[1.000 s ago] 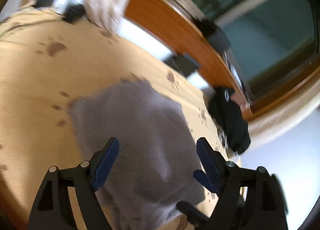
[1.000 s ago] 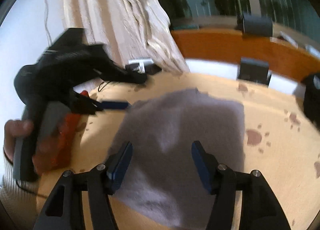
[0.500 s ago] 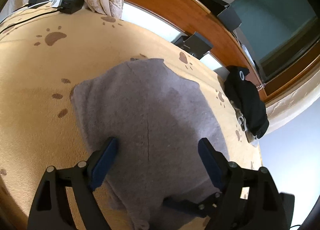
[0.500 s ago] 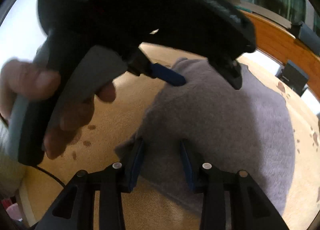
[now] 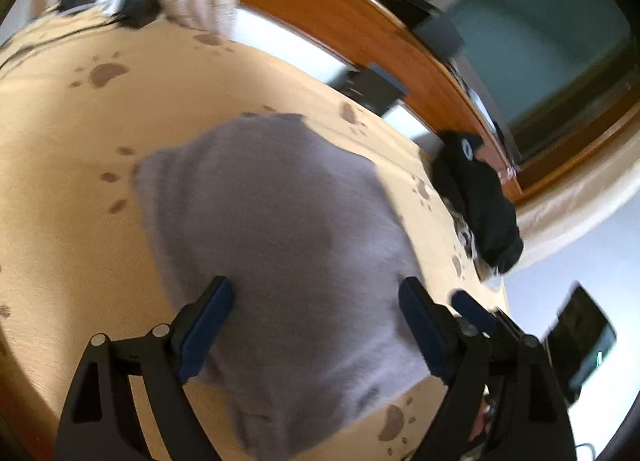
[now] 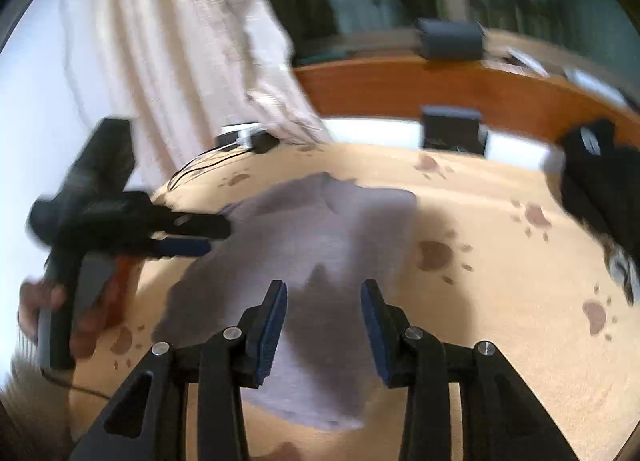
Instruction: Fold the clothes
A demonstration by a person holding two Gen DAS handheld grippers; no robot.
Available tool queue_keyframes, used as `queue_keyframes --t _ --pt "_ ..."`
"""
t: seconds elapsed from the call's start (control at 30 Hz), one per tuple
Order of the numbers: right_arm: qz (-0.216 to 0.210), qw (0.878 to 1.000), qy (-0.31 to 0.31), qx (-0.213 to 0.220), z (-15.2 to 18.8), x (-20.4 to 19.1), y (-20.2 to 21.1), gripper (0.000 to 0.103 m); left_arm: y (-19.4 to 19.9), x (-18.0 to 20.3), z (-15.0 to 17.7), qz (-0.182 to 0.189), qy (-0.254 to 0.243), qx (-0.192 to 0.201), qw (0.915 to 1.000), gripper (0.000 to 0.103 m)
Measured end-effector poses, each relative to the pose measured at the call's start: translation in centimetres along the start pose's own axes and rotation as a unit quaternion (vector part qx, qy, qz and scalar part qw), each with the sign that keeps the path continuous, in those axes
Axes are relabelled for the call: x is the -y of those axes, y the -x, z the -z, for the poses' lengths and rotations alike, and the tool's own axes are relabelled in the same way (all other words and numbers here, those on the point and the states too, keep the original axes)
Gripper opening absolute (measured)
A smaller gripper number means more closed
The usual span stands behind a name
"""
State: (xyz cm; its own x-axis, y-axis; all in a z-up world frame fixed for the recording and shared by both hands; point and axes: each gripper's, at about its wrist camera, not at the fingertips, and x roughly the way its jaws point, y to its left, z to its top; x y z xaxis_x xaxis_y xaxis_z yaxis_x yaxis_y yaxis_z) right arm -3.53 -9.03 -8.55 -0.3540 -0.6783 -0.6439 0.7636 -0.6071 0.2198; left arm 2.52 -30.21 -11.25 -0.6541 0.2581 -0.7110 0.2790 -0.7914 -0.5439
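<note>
A folded grey garment [image 5: 280, 245] lies flat on a tan cloth with brown paw prints [image 5: 72, 189]. It also shows in the right wrist view [image 6: 332, 245]. My left gripper [image 5: 316, 301] is open and empty, hovering over the garment's near part. It also shows at the left of the right wrist view [image 6: 196, 235], beside the garment's left edge. My right gripper [image 6: 324, 301] is open and empty above the garment's near edge. One of its blue fingers [image 5: 470, 307] shows at the right in the left wrist view.
A black garment [image 5: 476, 197] lies at the far right of the cloth [image 6: 600, 185]. Chargers and cables [image 6: 244, 141] sit at the far left under a pale curtain [image 6: 192, 49]. A wooden ledge [image 6: 440, 85] with dark boxes runs behind.
My right gripper has opened wider and pulled back and up from the garment's edge. The left gripper has moved away from in front of the right camera to the garment's left side. The garment stays flat.
</note>
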Motion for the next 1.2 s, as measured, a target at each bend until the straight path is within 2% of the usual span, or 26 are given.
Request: queue_keyframes --t 0.1,0.17,0.3,0.4,0.57,0.67,0.77,0.87,0.97,1.07,1.13,1.2 --pt "-0.033 0.998 0.009 -0.049 0.9 -0.2 -2.0 0.041 -0.9 1.3 0.4 -0.031 -0.031 -0.011 0.999 0.101" --pt "-0.019 0.996 0.035 -0.075 2.4 -1.1 -3.3 0.041 -1.6 1.4 0.8 -0.055 -0.042 -0.019 0.9974 0.101" --pt "0.01 0.994 0.079 -0.073 4.1 -2.7 -3.3 0.042 -1.8 1.5 2.2 -0.088 -0.081 -0.015 0.9928 0.102" --pt "0.011 0.994 0.084 -0.069 4.2 -2.8 -3.2 0.042 -2.0 1.3 3.5 -0.117 -0.118 -0.012 0.986 0.102" --pt "-0.039 0.998 0.012 -0.049 2.9 -0.3 -1.6 0.042 -0.3 0.7 3.2 -0.081 -0.086 0.004 0.9931 0.102" --pt "-0.012 1.0 0.0 -0.015 0.7 0.8 -0.4 0.042 0.6 0.4 2.4 -0.057 -0.05 0.014 0.997 0.103" --pt "0.017 1.0 -0.004 -0.001 -1.7 1.6 -0.8 0.042 0.9 0.3 1.2 -0.049 -0.023 0.03 0.9981 0.103" --pt "0.01 1.0 -0.004 -0.009 -3.1 1.6 -3.0 0.042 0.4 -0.1 0.1 -0.052 -0.004 0.042 0.9978 0.103" --pt "-0.002 1.0 0.003 -0.024 -3.9 1.3 -5.6 0.042 -0.9 -0.7 0.0 -0.059 0.002 0.029 0.9978 0.103" --pt "-0.015 0.999 0.012 -0.051 -3.7 0.9 -8.4 0.042 -1.8 -1.2 0.8 -0.078 -0.009 0.02 0.9967 0.102" --pt "-0.018 0.998 0.013 -0.065 -3.1 1.1 -9.4 0.042 -1.7 -1.2 1.2 -0.077 -0.02 0.025 0.9965 0.102" --pt "-0.016 0.998 0.016 -0.06 -2.7 1.2 -9.5 0.042 -1.8 -1.2 1.5 -0.077 -0.025 0.028 0.9963 0.102"
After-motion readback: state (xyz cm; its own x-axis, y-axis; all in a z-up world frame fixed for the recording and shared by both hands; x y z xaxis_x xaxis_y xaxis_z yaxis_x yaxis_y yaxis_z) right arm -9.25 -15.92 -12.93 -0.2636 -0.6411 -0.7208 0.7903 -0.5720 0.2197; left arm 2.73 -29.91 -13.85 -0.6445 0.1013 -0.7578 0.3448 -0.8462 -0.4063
